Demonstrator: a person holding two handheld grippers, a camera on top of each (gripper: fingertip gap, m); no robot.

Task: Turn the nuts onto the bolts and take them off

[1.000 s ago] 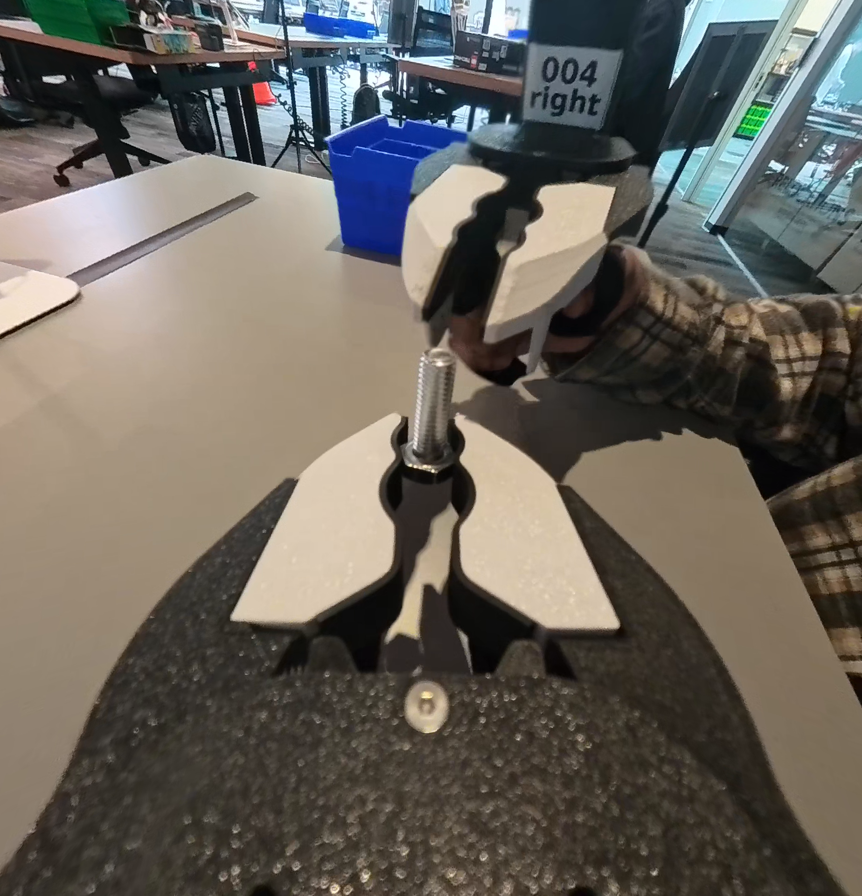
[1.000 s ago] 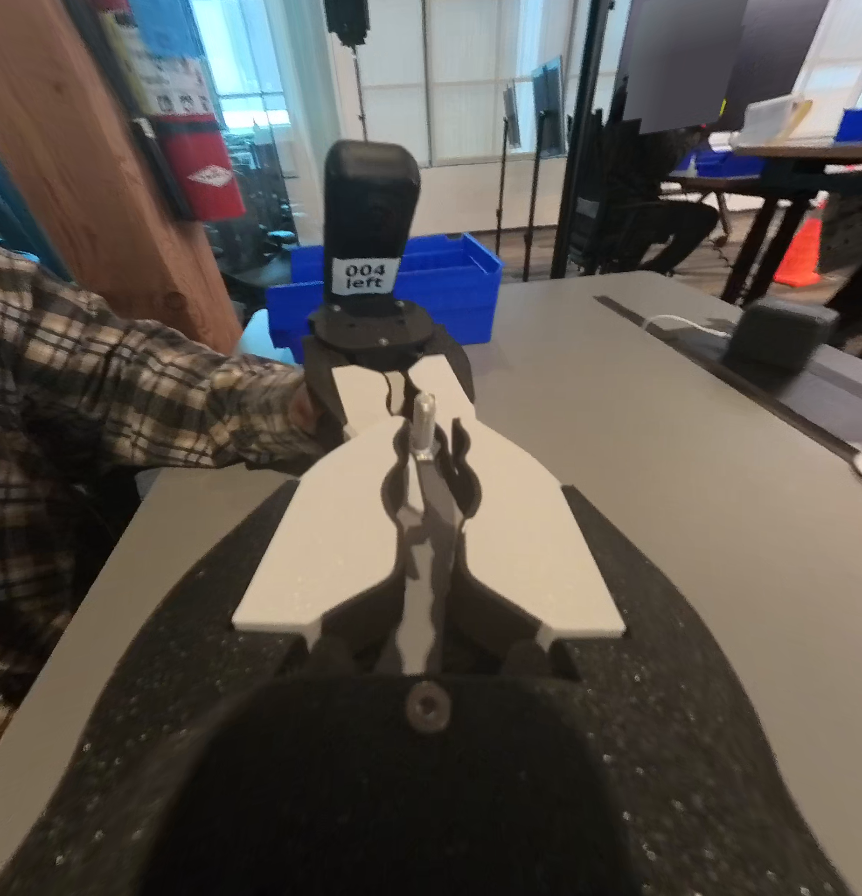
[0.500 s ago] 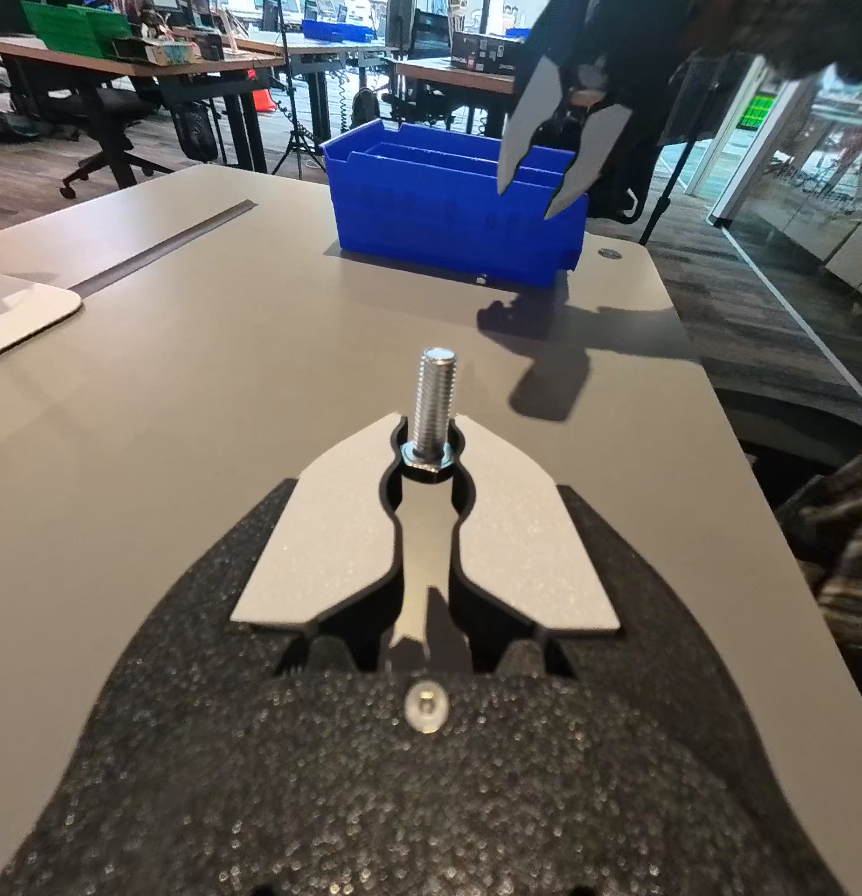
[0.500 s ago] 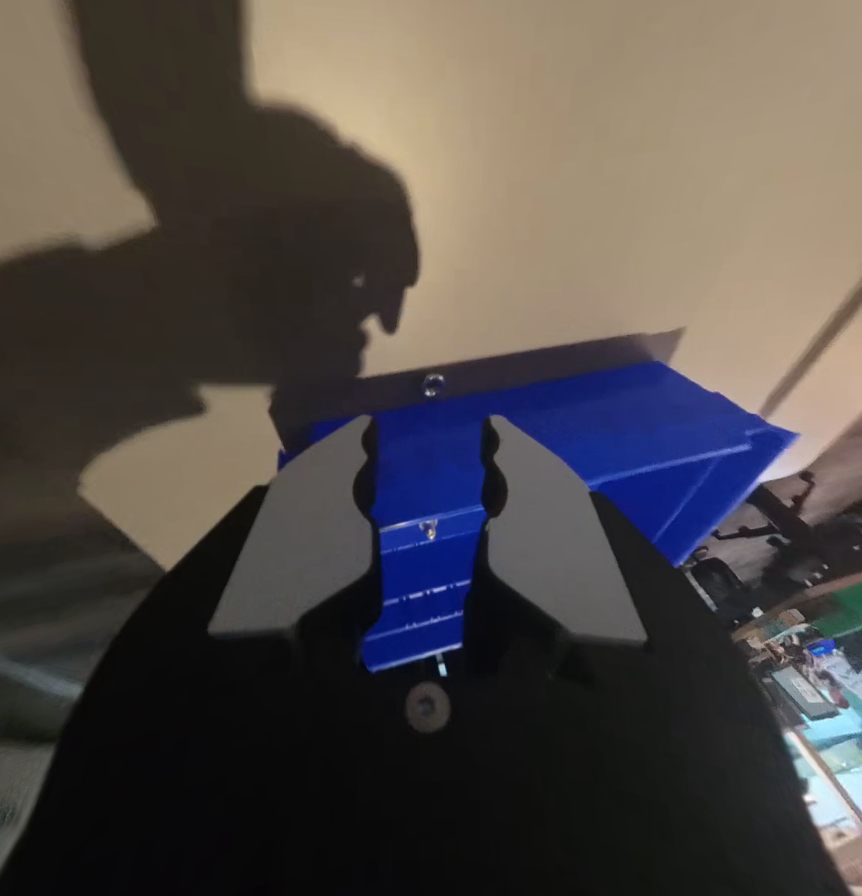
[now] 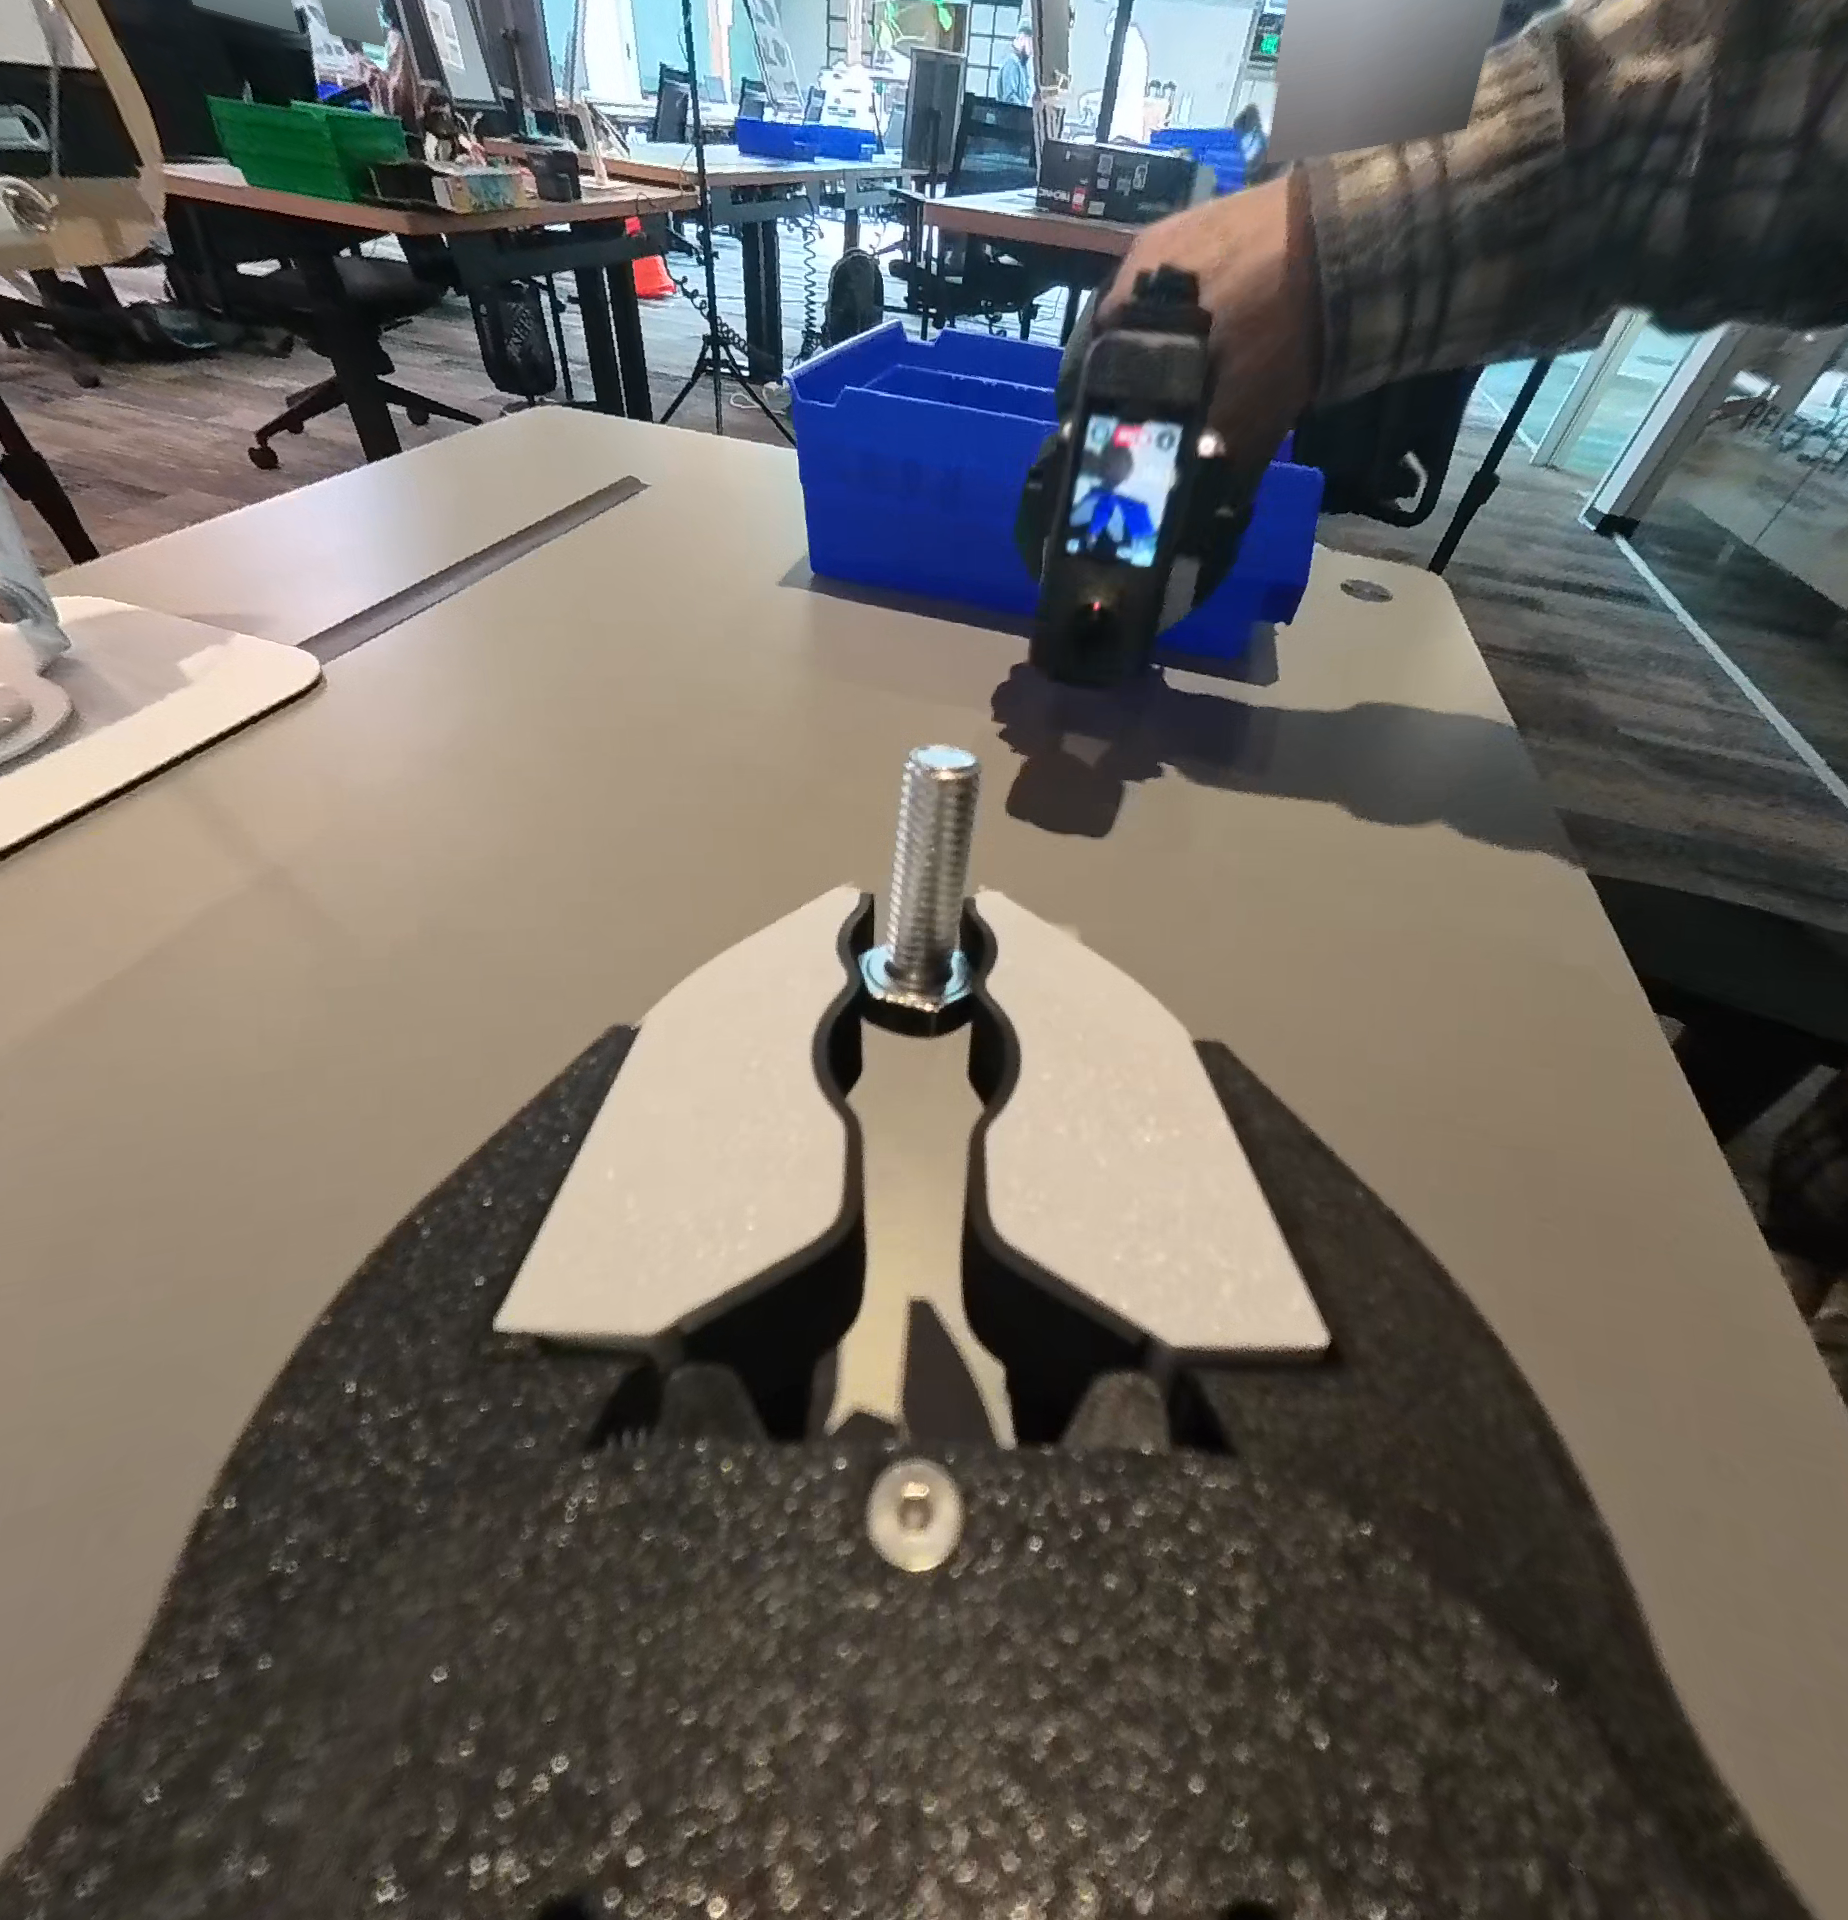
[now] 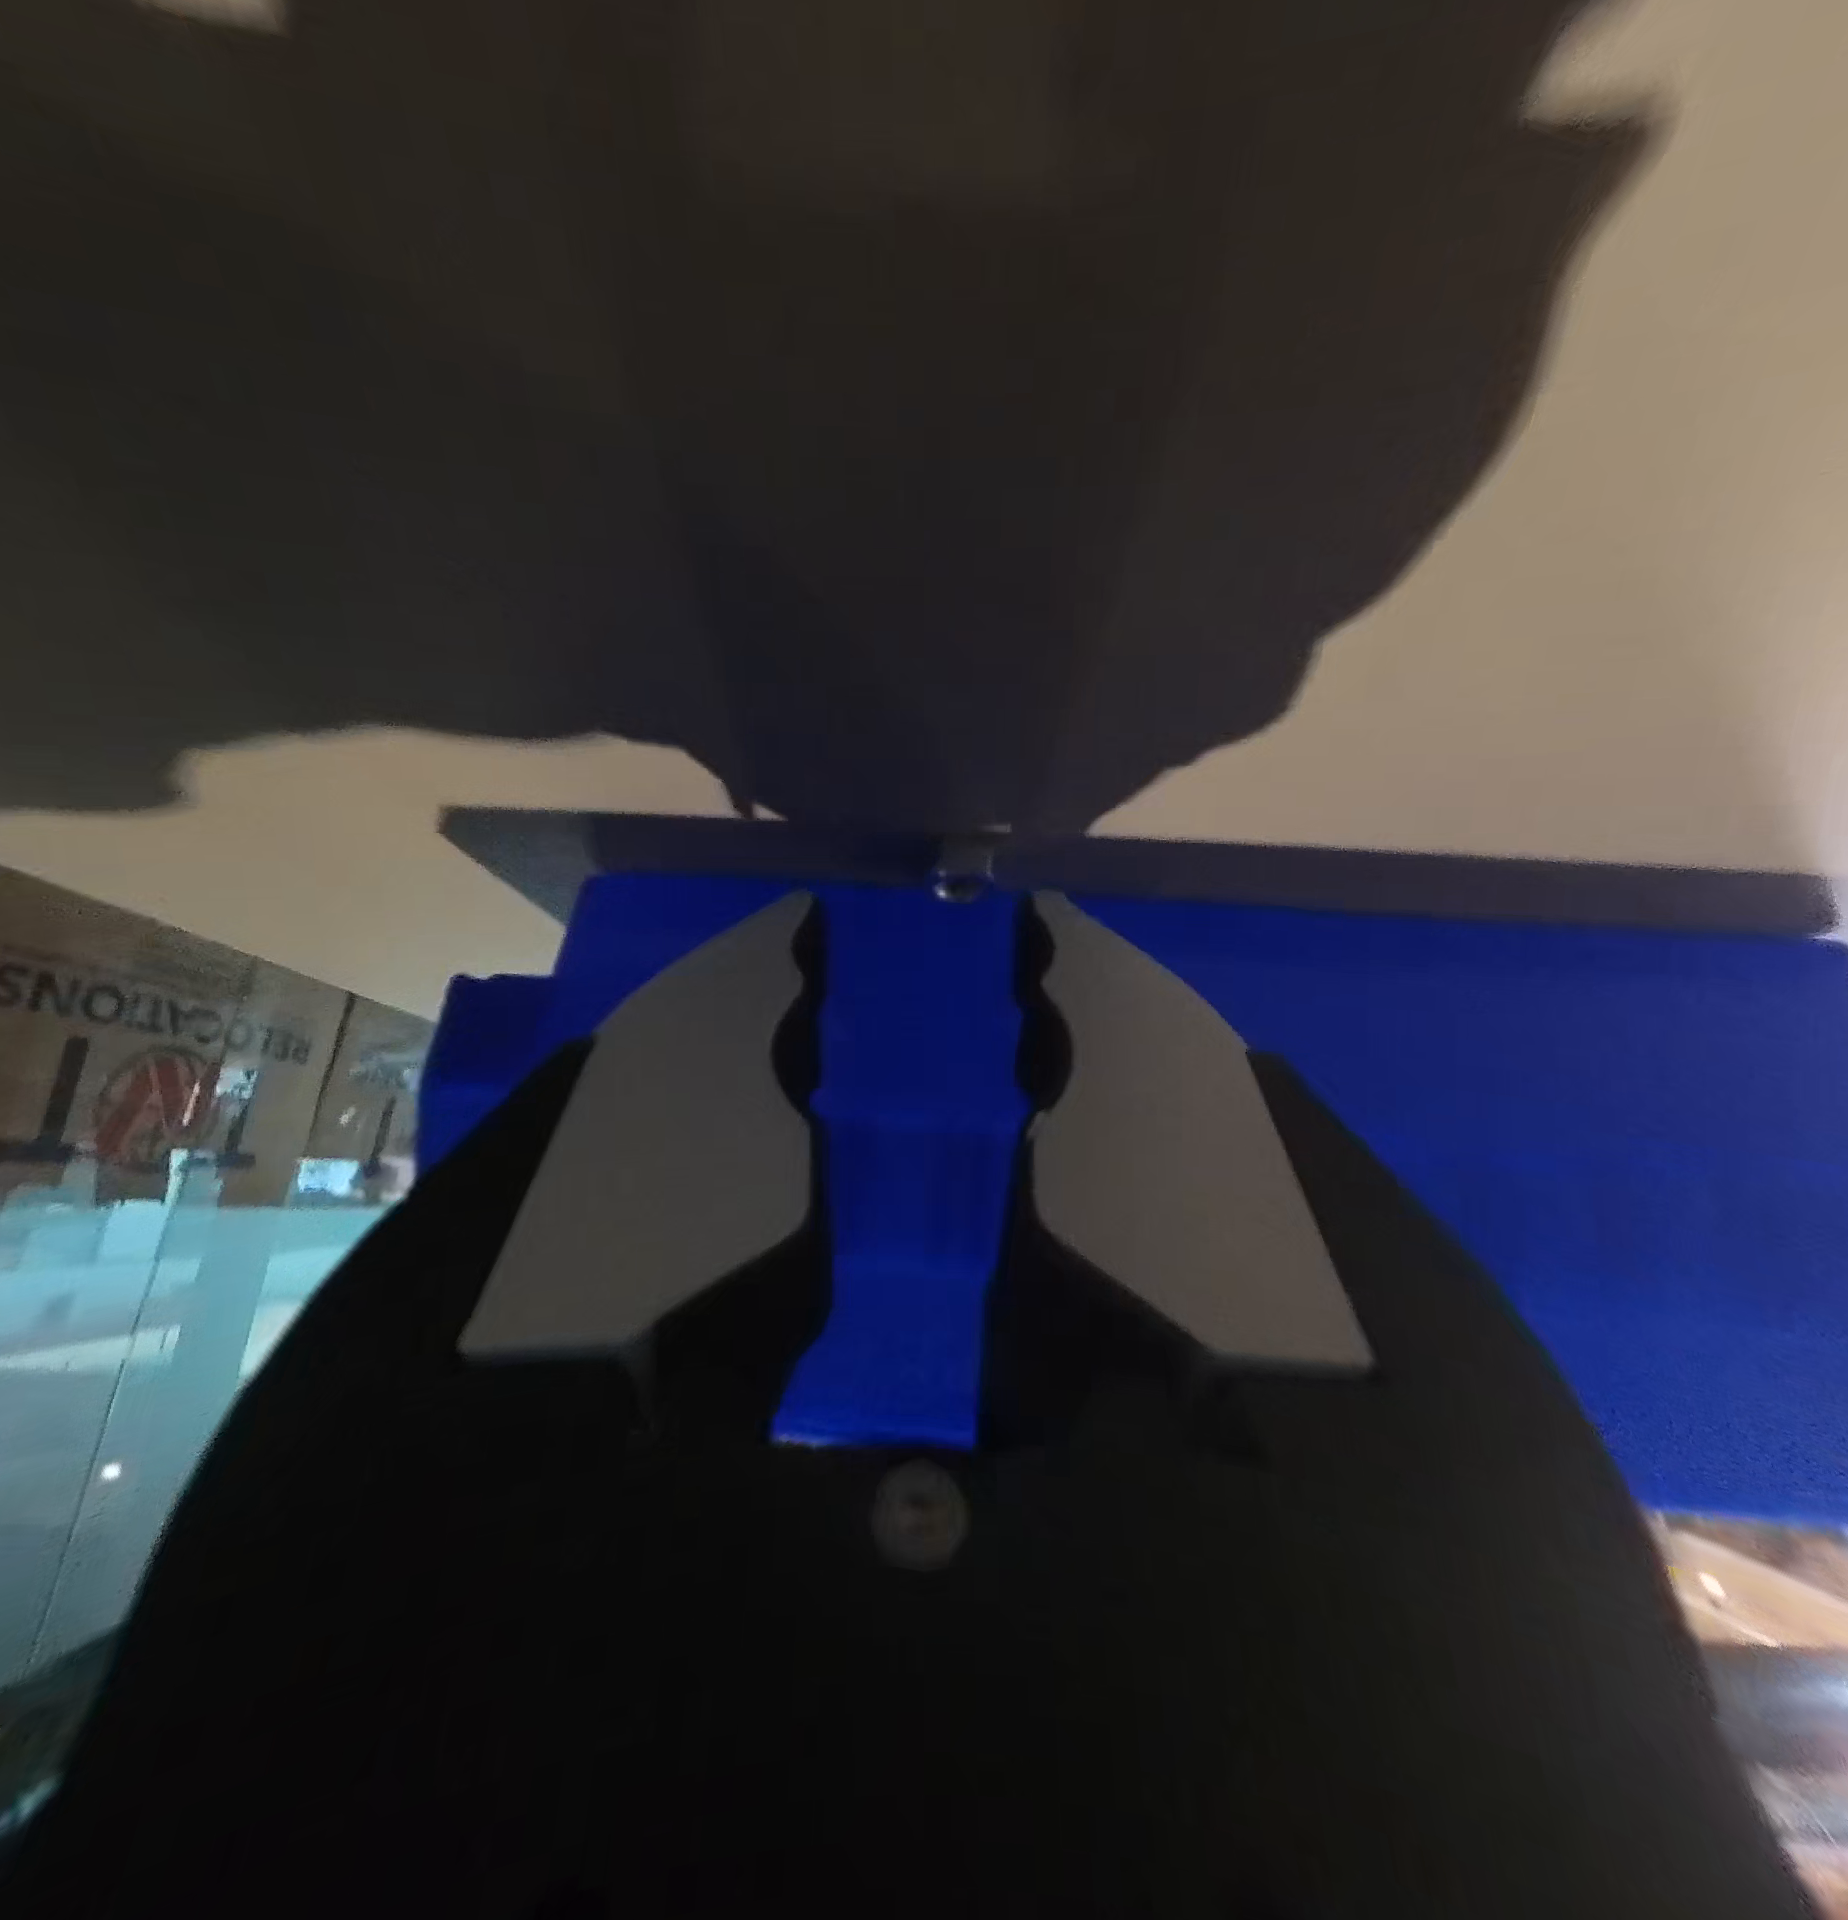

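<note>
1. The left gripper point(image 5: 915, 971) is closed on the bolt point(image 5: 933, 871); its 2 white fingers point(image 5: 728, 1117) clamp the hex part at the base, and the threaded shaft stands upright above them.
2. A nut point(image 5: 912, 982) sits low on the bolt, right at the fingertip notch; whether that hex is the nut or the bolt's head I cannot tell.
3. The grey table point(image 5: 484, 810) lies bare around the bolt, with open surface ahead and to both sides.
4. The table's right edge runs close beside the left gripper's right side; past it the floor drops away.
5. A blue bin point(image 5: 920, 488) stands at the far end of the table, well apart from the bolt.
6. The right gripper point(image 6: 920, 935), held by a hand point(image 5: 1226, 312) in a plaid sleeve point(image 5: 1585, 177), points down just in front of that bin.
7. In the right wrist view its fingers point(image 6: 650, 1153) stand parted with nothing between them, and the bin's blue wall point(image 6: 1419, 1143) fills the gap.
8. A small metal piece point(image 6: 959, 871) lies on the table at the bin's foot, just beyond those fingertips; the blur hides what it is.
9. A white base plate point(image 5: 120, 707) lies at the table's left edge.
</note>
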